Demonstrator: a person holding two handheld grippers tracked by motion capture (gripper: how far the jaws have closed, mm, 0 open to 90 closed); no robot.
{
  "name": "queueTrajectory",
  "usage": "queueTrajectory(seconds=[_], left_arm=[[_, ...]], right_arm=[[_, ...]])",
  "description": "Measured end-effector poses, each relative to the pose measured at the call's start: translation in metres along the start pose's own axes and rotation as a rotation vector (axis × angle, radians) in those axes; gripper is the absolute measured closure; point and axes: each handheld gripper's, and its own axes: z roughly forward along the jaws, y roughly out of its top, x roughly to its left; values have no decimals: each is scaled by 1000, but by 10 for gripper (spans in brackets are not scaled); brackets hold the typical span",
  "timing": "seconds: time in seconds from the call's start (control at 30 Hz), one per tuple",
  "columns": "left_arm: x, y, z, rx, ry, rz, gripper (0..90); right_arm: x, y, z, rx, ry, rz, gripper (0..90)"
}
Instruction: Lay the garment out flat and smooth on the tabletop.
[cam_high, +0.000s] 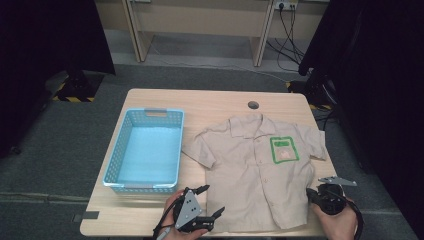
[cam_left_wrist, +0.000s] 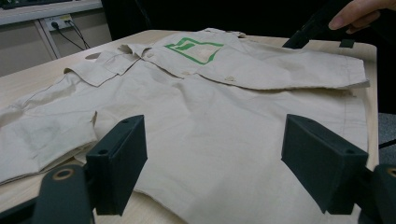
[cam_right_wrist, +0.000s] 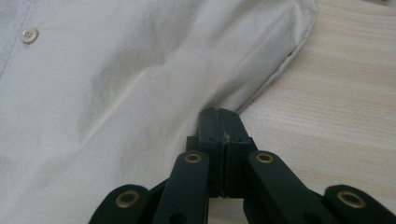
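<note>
A beige short-sleeved shirt (cam_high: 255, 170) with a green-edged chest patch (cam_high: 284, 149) lies flat and buttoned on the wooden table (cam_high: 210, 102), collar away from me. My left gripper (cam_high: 211, 200) rests by the hem's near left corner. In the left gripper view its jaws stand wide open (cam_left_wrist: 210, 158) over the shirt (cam_left_wrist: 210, 93), with nothing between them. My right gripper (cam_high: 311, 194) is at the shirt's right side edge. In the right gripper view its jaws (cam_right_wrist: 219, 116) are pressed together on the fabric's edge, and folds of the shirt (cam_right_wrist: 116, 84) run into the tips.
An empty light blue plastic basket (cam_high: 117, 150) stands on the table's left half, beside the shirt's left sleeve. A round cable hole (cam_high: 253, 105) sits near the far edge. Grey carpet surrounds the table, with dark curtains at both sides.
</note>
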Motion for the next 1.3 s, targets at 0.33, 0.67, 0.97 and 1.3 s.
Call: queueTrajectory(seconds=[0.33,0.67,0.97,1.3], left_arm=[[0,0,0,-1,0,-5,217],[1,0,0,0,0,-7,217],[1,0,0,2,-3,-12,217],[4,0,1,2,-13,-43,174]], right_arm=[[-1,4,-25,-50,-41,-31,900],[-35,4,-61,-55,-111,-14,900],[-54,-11,-40,29,-185,-26,821],[-55,0,-48,-73,-123,57,508]])
